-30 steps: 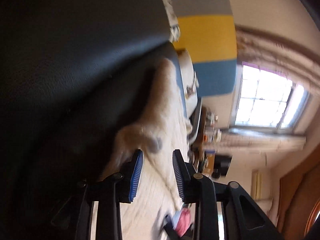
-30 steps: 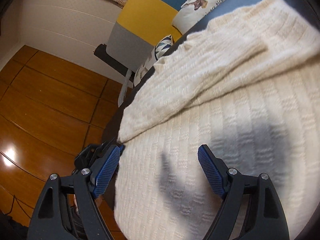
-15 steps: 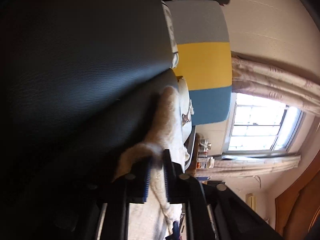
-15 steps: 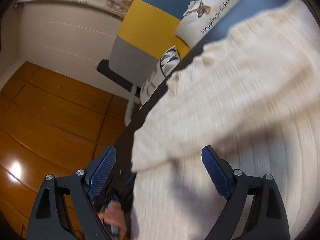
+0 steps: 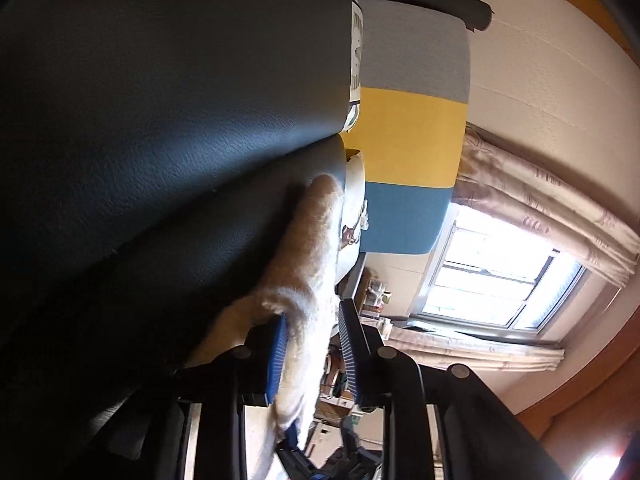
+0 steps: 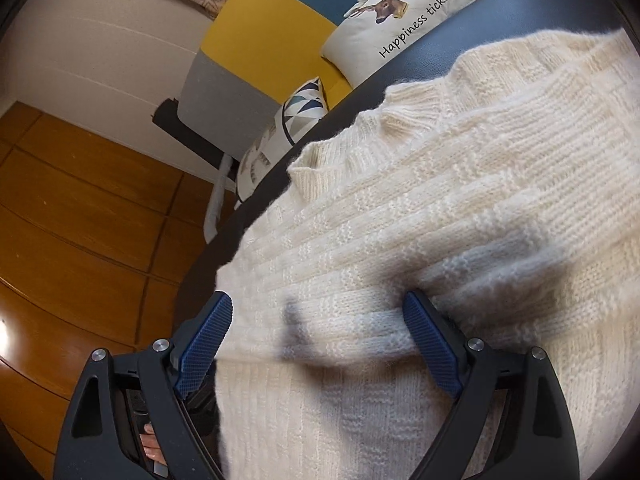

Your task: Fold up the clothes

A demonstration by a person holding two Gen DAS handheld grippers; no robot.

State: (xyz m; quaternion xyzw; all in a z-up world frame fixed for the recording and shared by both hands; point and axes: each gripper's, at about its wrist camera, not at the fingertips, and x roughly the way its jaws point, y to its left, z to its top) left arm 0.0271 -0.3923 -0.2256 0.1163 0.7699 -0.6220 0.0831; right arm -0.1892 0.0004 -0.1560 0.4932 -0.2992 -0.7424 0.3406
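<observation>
Mid-fold on the sofa [image 5: 168, 128]: left tool [image 5: 310, 354], jaws just reopening, straddles the sweater [image 6: 460, 184] edge; right tool [image 6: 316, 338] released above; next, regrip.

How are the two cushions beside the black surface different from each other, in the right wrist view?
The deer cushion is plain white with a deer head picture and the words "Happiness ticket"; the triangle cushion carries a blue, grey and white geometric pattern with no words visible. The deer cushion shows most of its face; the triangle cushion is partly hidden behind the black surface. Both rest against the striped chair.
</observation>
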